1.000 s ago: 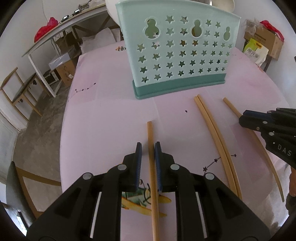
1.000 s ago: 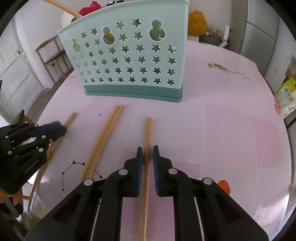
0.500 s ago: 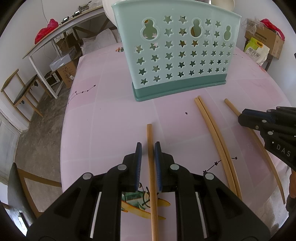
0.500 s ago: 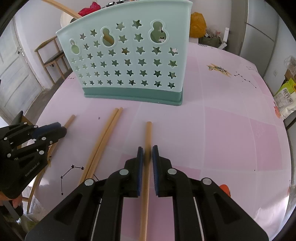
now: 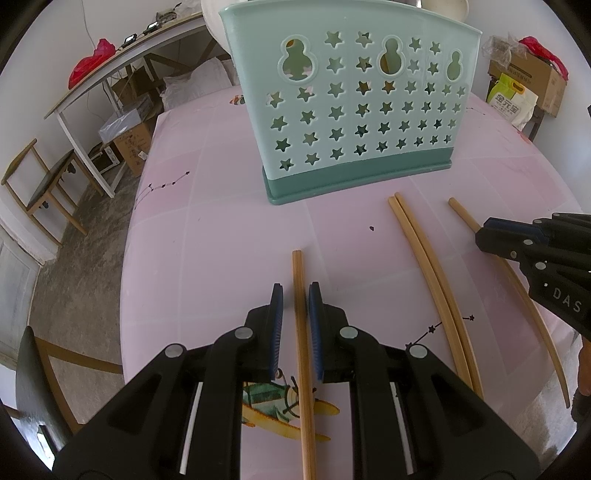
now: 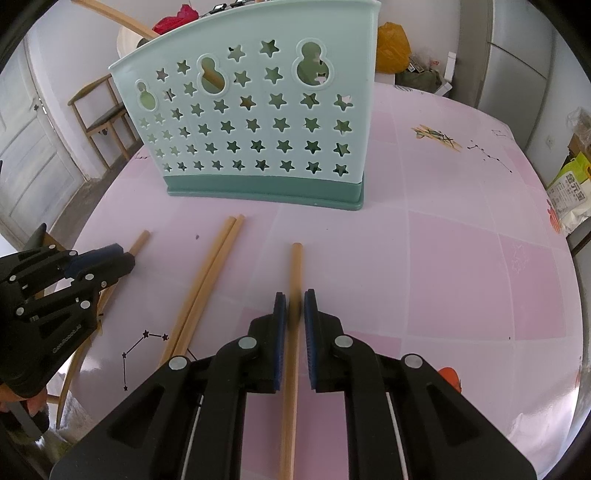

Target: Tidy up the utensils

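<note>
A mint green utensil holder [image 5: 351,99] with star holes stands upright on the pink table; it also shows in the right wrist view [image 6: 255,125]. My left gripper [image 5: 296,295] straddles a wooden chopstick [image 5: 303,332], its jaws close around it with a small gap on each side. My right gripper [image 6: 294,299] straddles another chopstick [image 6: 292,332] the same way. Two more chopsticks [image 5: 432,273] lie side by side between the grippers, also in the right wrist view [image 6: 207,280]. A chopstick [image 6: 110,14] sticks out of the holder's top.
The pink table [image 5: 207,229] is round and its edge falls off to the left. A chair [image 5: 40,184] and a white desk [image 5: 122,66] stand beyond it. A chair [image 6: 103,110] and bags [image 6: 565,192] stand around the table's far side.
Both grippers have moved a little nearer the holder, each still over its chopstick. The jaws look the same.
</note>
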The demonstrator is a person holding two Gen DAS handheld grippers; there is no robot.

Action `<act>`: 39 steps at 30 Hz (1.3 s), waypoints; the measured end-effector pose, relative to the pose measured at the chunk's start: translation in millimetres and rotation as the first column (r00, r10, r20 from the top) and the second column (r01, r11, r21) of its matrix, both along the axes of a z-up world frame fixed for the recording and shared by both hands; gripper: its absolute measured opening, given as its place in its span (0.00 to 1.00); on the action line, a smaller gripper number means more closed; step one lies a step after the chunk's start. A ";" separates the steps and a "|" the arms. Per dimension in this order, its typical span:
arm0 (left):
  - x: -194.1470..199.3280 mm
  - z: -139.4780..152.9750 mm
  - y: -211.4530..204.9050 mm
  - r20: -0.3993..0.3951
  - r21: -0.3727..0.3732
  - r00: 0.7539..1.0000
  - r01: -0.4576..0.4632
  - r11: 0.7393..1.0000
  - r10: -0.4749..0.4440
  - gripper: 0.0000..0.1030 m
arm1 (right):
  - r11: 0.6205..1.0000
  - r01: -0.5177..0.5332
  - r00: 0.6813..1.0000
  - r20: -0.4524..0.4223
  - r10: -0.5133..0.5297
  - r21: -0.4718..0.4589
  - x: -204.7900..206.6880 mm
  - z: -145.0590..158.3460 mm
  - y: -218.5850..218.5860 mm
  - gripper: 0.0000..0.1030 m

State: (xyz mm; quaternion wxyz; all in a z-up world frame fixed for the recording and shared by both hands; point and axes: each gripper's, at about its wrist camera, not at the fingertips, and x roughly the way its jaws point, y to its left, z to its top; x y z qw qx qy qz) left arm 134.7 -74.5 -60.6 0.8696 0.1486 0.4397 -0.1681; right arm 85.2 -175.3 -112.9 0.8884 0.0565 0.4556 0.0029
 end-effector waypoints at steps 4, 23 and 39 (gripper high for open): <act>4.7 -0.5 -1.3 0.009 -0.011 1.000 0.006 1.000 -0.006 0.12 | 1.000 0.000 1.000 0.000 0.000 0.001 -0.2 -0.1 -0.3 0.10; 29.0 45.3 58.6 -0.009 -0.419 1.000 -0.011 0.908 0.007 0.05 | 1.000 -0.020 1.000 -0.002 0.020 -0.005 1.0 -0.1 2.2 0.11; -0.4 149.8 94.4 0.209 -0.640 0.978 0.154 0.752 -0.022 0.05 | 0.994 0.013 0.998 0.068 -0.020 0.107 -11.3 20.4 -14.2 0.07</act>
